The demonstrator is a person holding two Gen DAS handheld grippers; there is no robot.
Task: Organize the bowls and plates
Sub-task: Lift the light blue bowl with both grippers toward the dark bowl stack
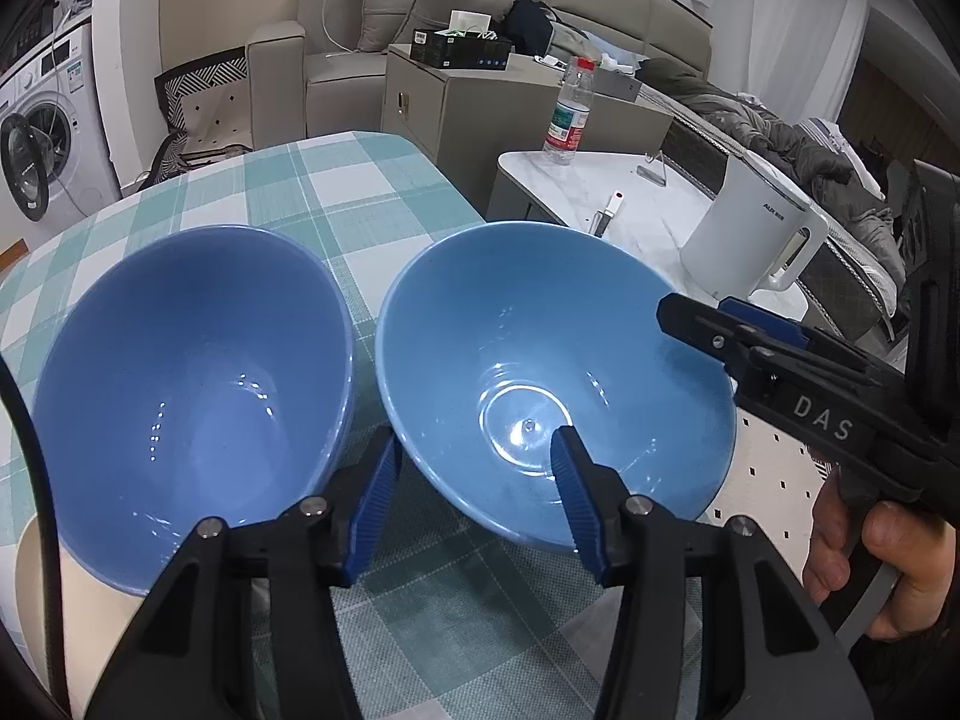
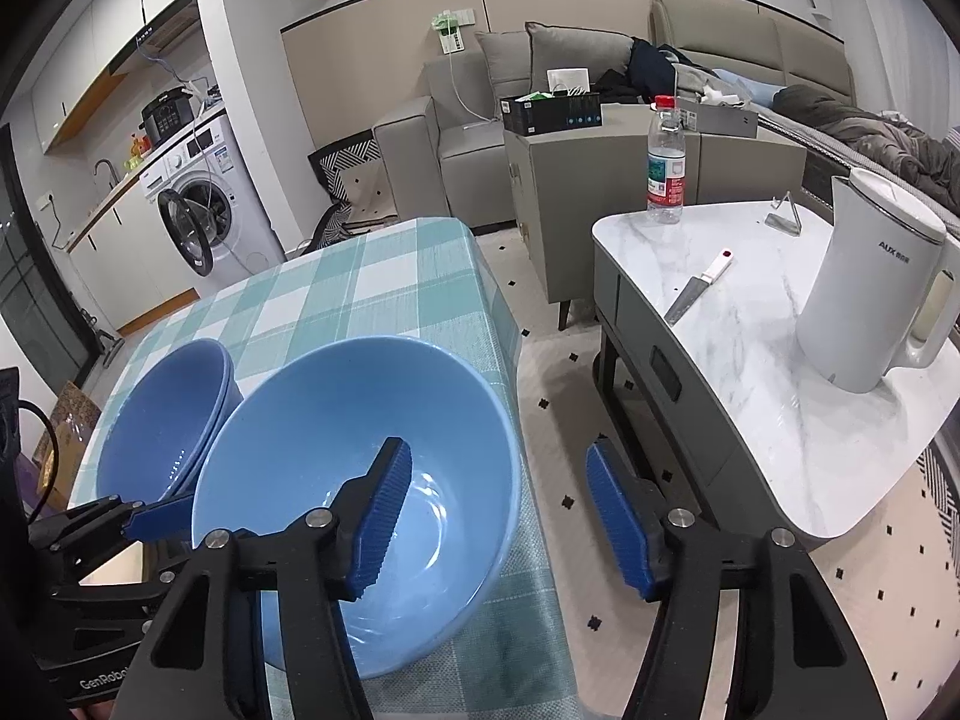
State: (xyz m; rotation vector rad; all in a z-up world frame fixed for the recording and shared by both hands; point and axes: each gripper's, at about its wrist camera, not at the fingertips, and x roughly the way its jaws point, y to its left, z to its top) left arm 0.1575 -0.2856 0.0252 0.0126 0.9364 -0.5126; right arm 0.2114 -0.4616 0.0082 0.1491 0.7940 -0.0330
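Light bowl [image 1: 540,384], frame centre, on checked table [image 1: 336,192] beside dark bowl [image 1: 192,372]. Glazed, stiff, slippery, breakable; take by the rim. Left gripper [image 1: 474,504] and right gripper [image 2: 498,516] each half-open astride its rim, one finger inside; pad contact unclear.

Desk [image 2: 384,276]: covered by a teal-and-white checked cloth, its far corner rounded.
Darker blue bowls [image 1: 192,360]: nested together, upright on the cloth, at the left.
Lighter blue bowl [image 1: 540,360]: stands just beside them on the right, at the desk's right edge, rim tilted.
Marble side table [image 2: 750,324]: apart from the desk, across a strip of floor.
On it: white kettle [image 2: 876,282], water bottle [image 2: 666,162], knife [image 2: 696,288], small metal stand [image 2: 786,216].
Floor [image 2: 552,384]: pale, with small dark diamonds.
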